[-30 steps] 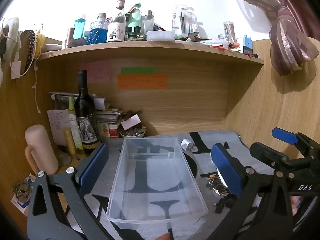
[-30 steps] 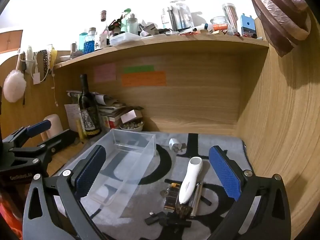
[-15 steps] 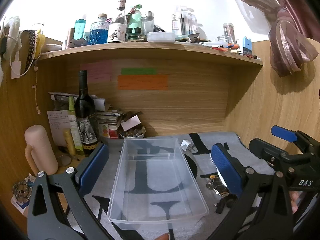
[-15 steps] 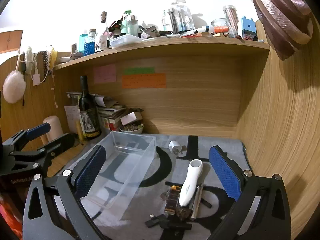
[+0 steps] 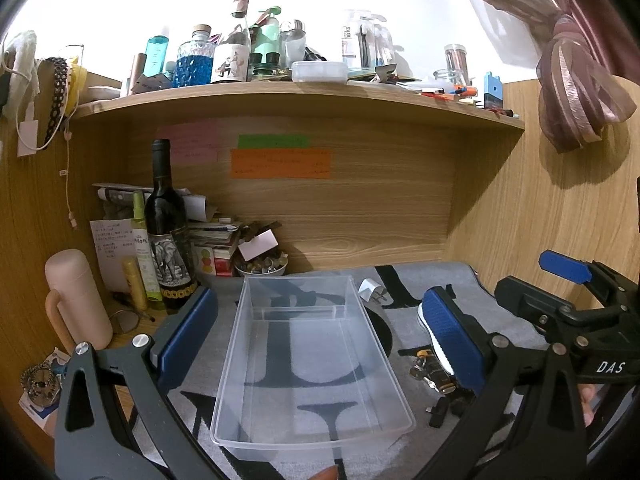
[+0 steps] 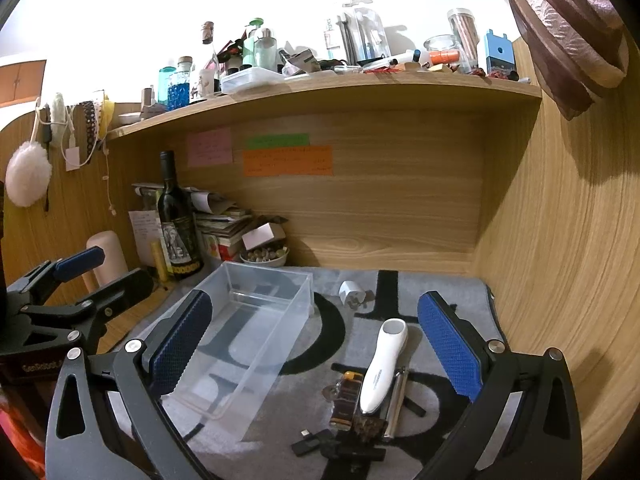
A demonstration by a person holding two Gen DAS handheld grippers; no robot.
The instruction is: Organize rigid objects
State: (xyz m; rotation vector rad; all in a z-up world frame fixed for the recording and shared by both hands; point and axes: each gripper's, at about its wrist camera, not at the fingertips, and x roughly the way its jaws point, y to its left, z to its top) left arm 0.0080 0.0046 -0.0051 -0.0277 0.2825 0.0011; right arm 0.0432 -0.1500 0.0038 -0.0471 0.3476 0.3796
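A clear, empty plastic bin (image 5: 308,344) lies on the grey mat; it also shows in the right wrist view (image 6: 244,328). My left gripper (image 5: 320,336) is open and hovers over the bin. My right gripper (image 6: 316,344) is open and empty above a small pile: a white handheld device (image 6: 382,368), a brown lighter (image 6: 346,398), a metal pen-like stick (image 6: 396,402) and small black adapters (image 6: 332,446). A white plug (image 6: 352,292) lies behind them. The right gripper's fingers (image 5: 564,268) show at the right of the left wrist view.
A wine bottle (image 5: 166,232), yellow tube, pink flask (image 5: 76,300), books and a small bowl of trinkets (image 5: 262,266) crowd the back left. A cluttered shelf (image 5: 296,96) hangs overhead. Wooden walls close the back and right (image 6: 560,240).
Both grippers have drifted slightly back and up; the pile and the bin sit a little lower in view. Nothing was picked up.
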